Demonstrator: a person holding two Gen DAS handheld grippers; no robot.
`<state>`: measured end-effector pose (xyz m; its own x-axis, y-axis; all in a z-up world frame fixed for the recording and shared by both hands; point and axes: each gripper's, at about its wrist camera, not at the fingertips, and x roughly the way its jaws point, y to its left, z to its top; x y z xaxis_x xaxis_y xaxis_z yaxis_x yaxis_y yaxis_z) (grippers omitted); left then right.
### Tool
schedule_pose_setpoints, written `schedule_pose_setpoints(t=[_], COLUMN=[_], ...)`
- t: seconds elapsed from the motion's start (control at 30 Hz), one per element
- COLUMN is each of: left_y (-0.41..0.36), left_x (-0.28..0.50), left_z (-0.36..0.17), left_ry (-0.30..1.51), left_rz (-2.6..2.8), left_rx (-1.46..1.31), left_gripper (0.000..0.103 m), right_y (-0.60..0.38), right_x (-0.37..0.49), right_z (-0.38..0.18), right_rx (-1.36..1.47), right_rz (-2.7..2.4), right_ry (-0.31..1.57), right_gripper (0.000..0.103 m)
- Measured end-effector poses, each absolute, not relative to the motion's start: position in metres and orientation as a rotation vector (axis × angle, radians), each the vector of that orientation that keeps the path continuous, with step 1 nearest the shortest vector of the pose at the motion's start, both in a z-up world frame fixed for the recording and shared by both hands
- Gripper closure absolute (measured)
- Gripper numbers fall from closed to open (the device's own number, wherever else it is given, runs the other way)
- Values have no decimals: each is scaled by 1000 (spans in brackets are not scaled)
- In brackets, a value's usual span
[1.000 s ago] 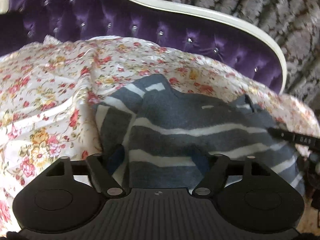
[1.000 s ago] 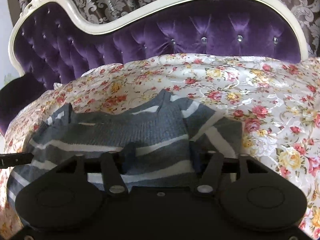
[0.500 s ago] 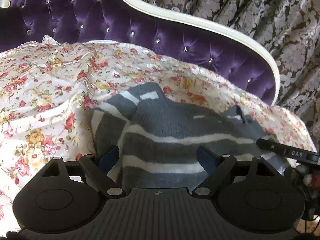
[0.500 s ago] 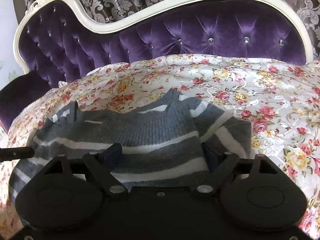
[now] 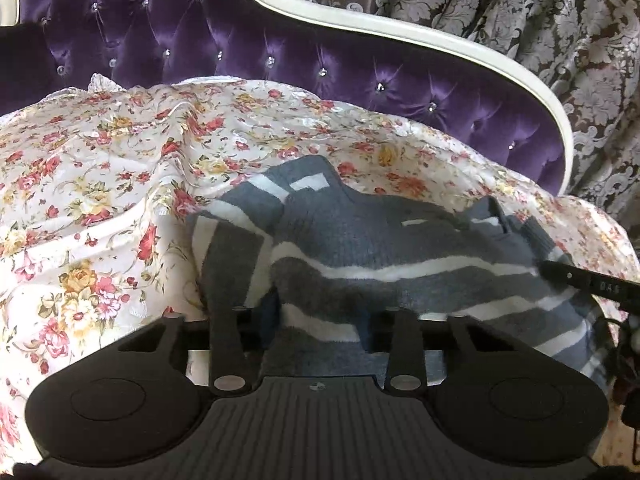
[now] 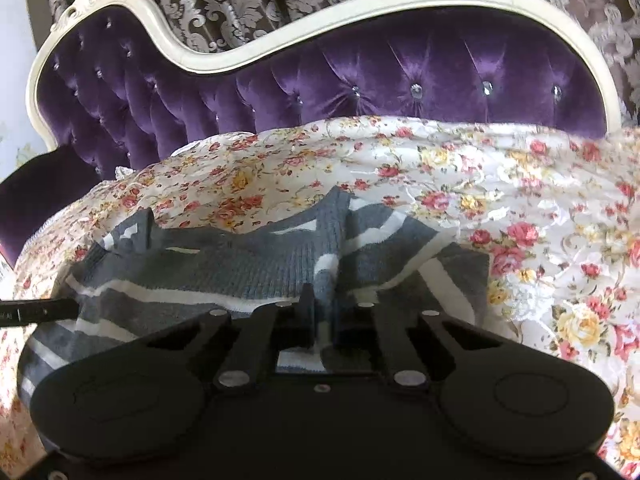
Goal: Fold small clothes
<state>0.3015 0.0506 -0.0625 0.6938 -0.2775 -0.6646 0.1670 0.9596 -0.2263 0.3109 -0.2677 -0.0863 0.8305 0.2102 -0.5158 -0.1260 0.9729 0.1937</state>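
A small grey sweater (image 5: 380,248) with white stripes lies spread on a floral cover, neck toward the sofa back. My left gripper (image 5: 320,320) is at its near hem on the left side. Its jaws are closing, a ridge of knit fabric is bunched between them, and the pads press on it. My right gripper (image 6: 322,312) is shut on a pinched fold of the same sweater (image 6: 240,264) near its right sleeve. Each gripper's black finger shows at the edge of the other's view: the right gripper (image 5: 580,280) and the left gripper (image 6: 36,312).
The floral cover (image 5: 100,200) drapes over a purple tufted sofa with a cream frame (image 6: 360,88). Patterned curtains (image 5: 520,20) hang behind it. The floral cover (image 6: 540,200) stretches on past the sweater's right side.
Both pairs of jaws stood wide over the near hem and have now closed in. The fabric has gathered into a raised fold between each pair of fingers.
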Motion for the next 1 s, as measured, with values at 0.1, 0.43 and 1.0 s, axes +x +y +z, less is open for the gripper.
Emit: schedule_pose_setpoints(t=[0.1, 0.43, 1.0], left_y=[49, 52, 52], left_x=[299, 302, 289], left_z=[-62, -67, -52], left_ry=[741, 755, 736], left_rz=[-249, -180, -181], left_rx=[-135, -111, -152], left_gripper=[97, 93, 37], right_y=[-255, -271, -355], right_x=[306, 318, 294], right_z=[-81, -93, -72], right_rx=[80, -18, 503], right_rz=[211, 11, 136], right_ry=[534, 552, 561], right_gripper=[91, 93, 11])
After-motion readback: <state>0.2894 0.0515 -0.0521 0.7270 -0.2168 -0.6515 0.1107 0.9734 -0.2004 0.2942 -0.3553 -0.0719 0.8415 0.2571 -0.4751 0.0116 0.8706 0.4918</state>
